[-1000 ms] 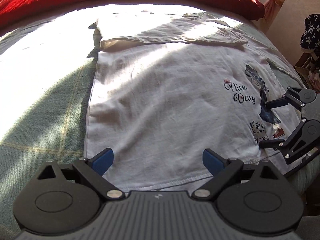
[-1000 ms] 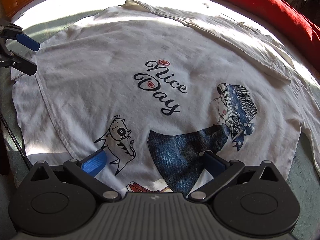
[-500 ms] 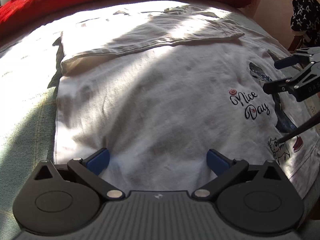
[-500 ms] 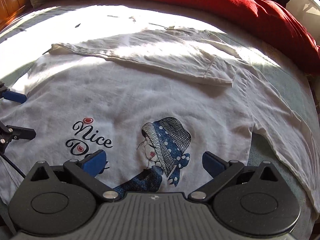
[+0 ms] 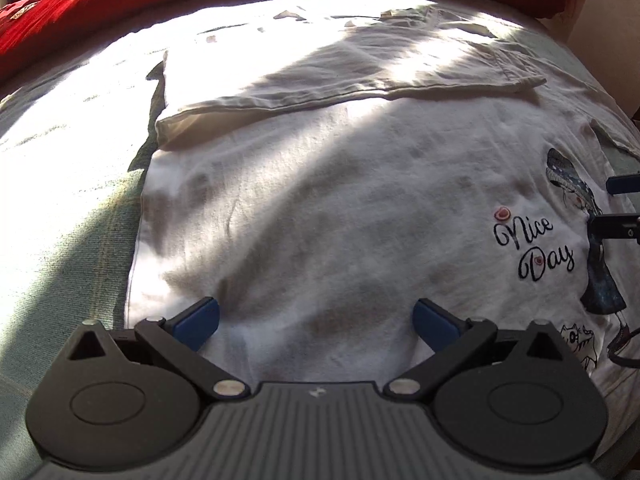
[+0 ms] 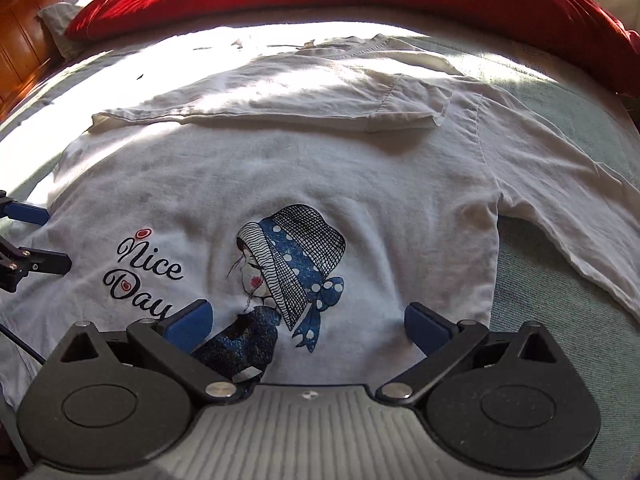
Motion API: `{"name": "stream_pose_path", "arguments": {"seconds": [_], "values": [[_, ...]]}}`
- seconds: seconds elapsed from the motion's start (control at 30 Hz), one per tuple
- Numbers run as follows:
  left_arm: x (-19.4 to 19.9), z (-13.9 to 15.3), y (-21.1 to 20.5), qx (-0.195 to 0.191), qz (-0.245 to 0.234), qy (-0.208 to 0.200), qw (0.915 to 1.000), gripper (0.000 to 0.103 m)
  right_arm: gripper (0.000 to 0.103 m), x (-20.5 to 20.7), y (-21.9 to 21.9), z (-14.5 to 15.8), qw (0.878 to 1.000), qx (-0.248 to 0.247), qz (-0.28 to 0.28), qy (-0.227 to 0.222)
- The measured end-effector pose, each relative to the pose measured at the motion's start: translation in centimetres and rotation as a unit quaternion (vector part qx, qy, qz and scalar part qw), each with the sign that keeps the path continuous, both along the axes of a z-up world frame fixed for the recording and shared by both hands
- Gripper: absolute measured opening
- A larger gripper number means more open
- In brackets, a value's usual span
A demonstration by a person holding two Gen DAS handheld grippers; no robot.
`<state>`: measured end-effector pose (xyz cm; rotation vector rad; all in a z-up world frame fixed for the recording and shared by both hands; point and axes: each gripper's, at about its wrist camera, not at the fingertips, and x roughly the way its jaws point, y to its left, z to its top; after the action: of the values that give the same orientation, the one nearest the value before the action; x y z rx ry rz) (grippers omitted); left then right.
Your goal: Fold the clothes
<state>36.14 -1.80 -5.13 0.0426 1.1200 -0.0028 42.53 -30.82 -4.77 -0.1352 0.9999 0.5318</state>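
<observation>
Shirt (image 6: 280,184) spread flat; both hand-held grippers agape.

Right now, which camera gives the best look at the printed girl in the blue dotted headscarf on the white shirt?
The right wrist view: the printed girl sits near its centre, head and scarf whole, only her dress partly behind a finger. The left wrist view shows her squeezed at the right edge, distorted and crossed by the right gripper.

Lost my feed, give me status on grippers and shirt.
Both grippers, left and right, open, empty. White T-shirt flat, far side folded in. Nothing in the way.
</observation>
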Motion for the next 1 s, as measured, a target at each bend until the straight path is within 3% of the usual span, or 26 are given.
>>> {"name": "stream_pose_path", "arguments": {"seconds": [0.07,0.17,0.23,0.4,0.6,0.77,0.9,1.0], "values": [[0.9,0.9,-1.3,0.014,-0.004,-0.015,0.9998,0.102,0.103,0.3,-1.8,1.0,1.000,0.011,0.000,-0.003],[2.9,2.0,-4.1,-0.011,-0.014,-0.034,0.9993,0.102,0.103,2.5,-5.8,2.1,0.999,0.022,-0.024,-0.024],[4.4,2.3,-6.3,-0.034,-0.025,-0.044,0.9981,0.102,0.103,4.8,-9.0,2.2,0.997,0.026,-0.054,-0.040],[7.5,2.5,-11.9,-0.042,-0.057,-0.069,0.9951,0.102,0.103,9.2,-16.9,2.1,0.988,0.041,-0.142,-0.053],[11.0,2.2,-16.2,-0.068,-0.064,-0.083,0.9921,0.102,0.103,11.4,-24.9,-0.7,0.966,0.099,-0.240,-0.017],[13.4,1.7,-18.3,-0.101,-0.049,-0.075,0.9908,0.102,0.103,12.5,-28.7,-3.6,0.949,0.130,-0.286,0.000],[14.6,1.6,-19.3,-0.122,-0.035,-0.070,0.9895,0.102,0.103,13.7,-31.0,-4.0,0.933,0.127,-0.337,-0.001],[15.1,1.2,-19.7,-0.127,-0.027,-0.064,0.9894,0.102,0.103,13.3,-32.1,-3.3,0.918,0.158,-0.363,0.003]]}}
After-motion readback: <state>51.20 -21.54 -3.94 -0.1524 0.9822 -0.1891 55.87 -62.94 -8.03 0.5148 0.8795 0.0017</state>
